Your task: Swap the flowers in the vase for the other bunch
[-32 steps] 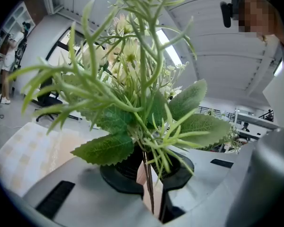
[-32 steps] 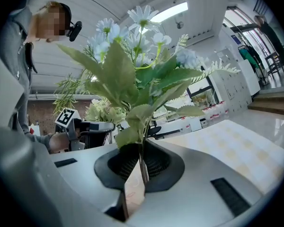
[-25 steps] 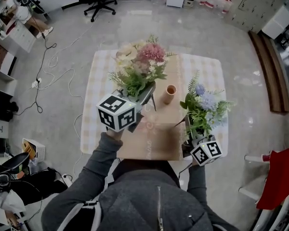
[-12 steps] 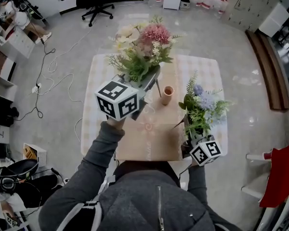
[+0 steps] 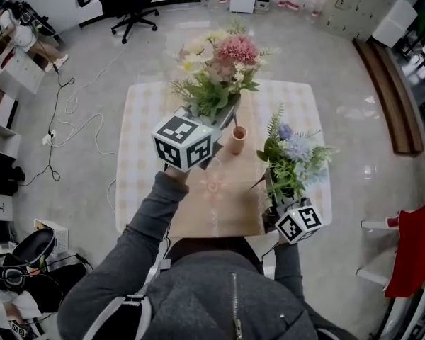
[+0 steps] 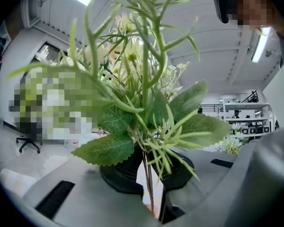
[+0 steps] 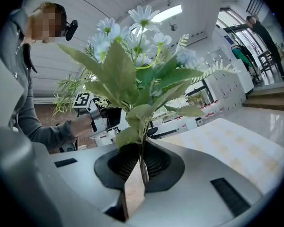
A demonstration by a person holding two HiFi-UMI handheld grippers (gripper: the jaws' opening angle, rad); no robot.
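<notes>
Pink and cream blooms crown the pink bunch (image 5: pixel 223 59) at upper centre of the head view. Its thin stems (image 6: pixel 148 183) are pinched between the closed jaws of the left gripper (image 5: pixel 225 114), which holds it above the table (image 5: pixel 145 154), so the leaves hang clear of the vase (image 5: pixel 237 139). That small terracotta vase stands upright at mid-table, just right of the left gripper, and looks empty. At lower right, the right gripper (image 5: pixel 275 190) clamps the blue bunch (image 5: pixel 292 151) by its stem, blooms up, probably ready to go in. Open room lies between the two bunches over the vase. Bare cloth toward the table's left edge could take the pink bunch.
</notes>
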